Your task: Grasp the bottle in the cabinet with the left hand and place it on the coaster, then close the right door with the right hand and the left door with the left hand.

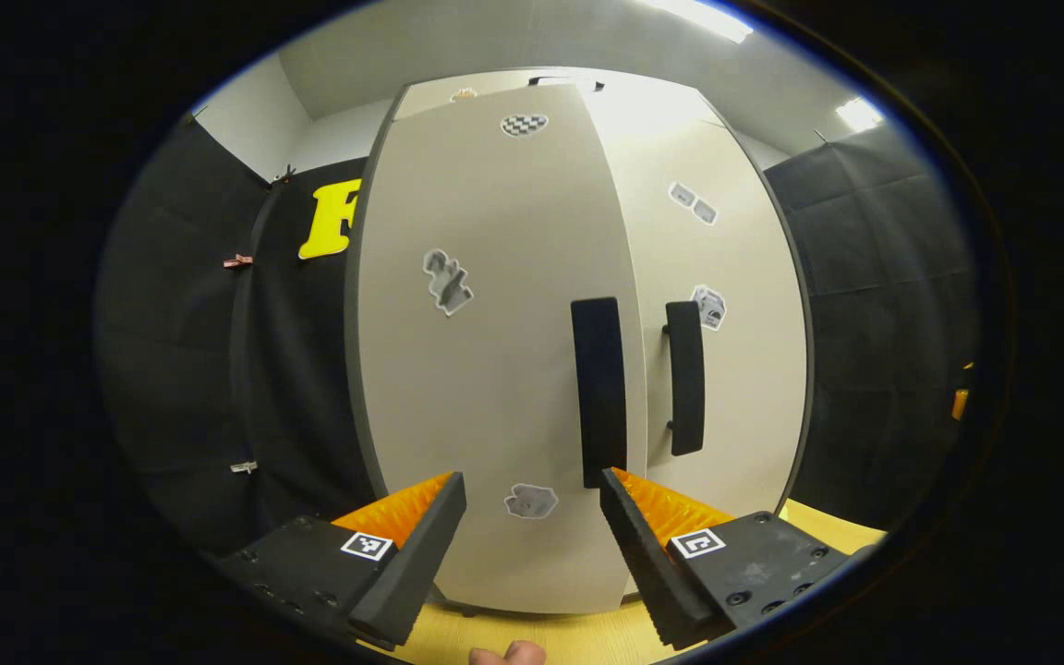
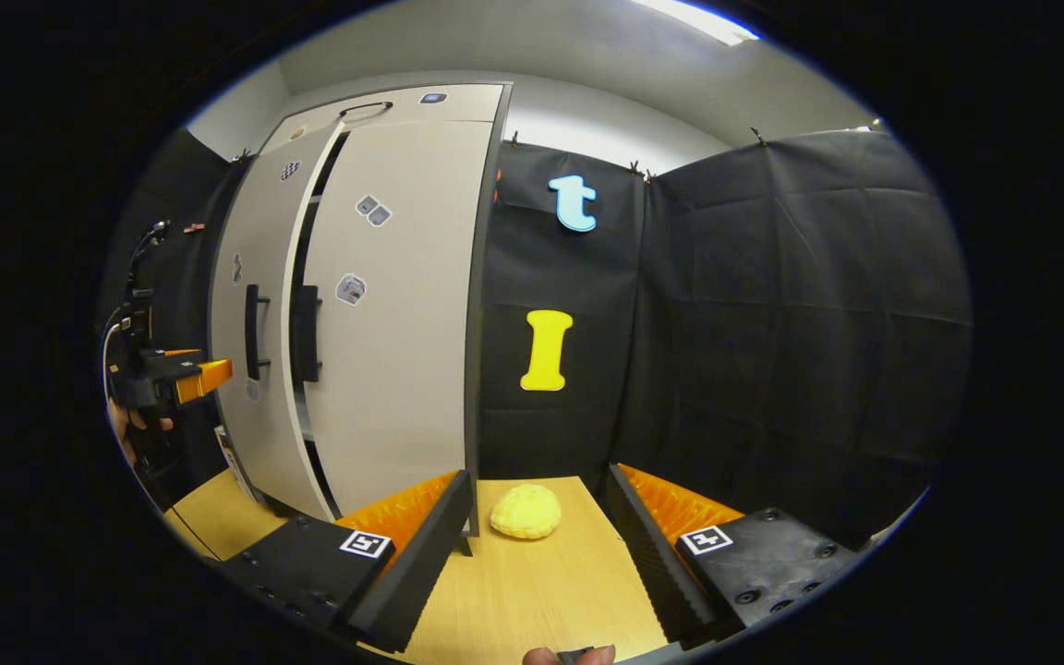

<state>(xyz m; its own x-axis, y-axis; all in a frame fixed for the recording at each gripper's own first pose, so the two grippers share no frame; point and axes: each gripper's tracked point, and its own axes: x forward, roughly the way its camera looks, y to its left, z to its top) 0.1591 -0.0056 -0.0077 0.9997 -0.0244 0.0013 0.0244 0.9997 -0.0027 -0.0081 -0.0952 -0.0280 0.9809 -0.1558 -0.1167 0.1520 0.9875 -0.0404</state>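
The left gripper (image 1: 532,517) faces the cabinet's left door (image 1: 486,369) at close range, fingers spread wide and grasping nothing. The door stands slightly ajar; in the right gripper view a dark gap shows between it and the right door (image 2: 393,305), which appears seated flush. Judgement: the final step is in hand, closing the left door. No bottle can be made out in either picture, so its position on the coaster cannot be confirmed.

The left door handle (image 1: 598,388) sits just ahead of the left gripper's right finger, slightly above it. The next move calls for a flat forward press on the panel near that handle until the gap closes; no clamping looks necessary.

The right gripper (image 2: 537,526) hangs released over the tabletop (image 2: 541,591), well to the right of the cabinet, with a yellow domed object (image 2: 525,511) lying ahead between its fingers, untouched.

Materials: the doors are smooth, matt, pale panels carrying small stickers. The handles are dark, upright bars, apparently padded. The tabletop is light wood grain. The domed object has a pebbled, bread-like surface.
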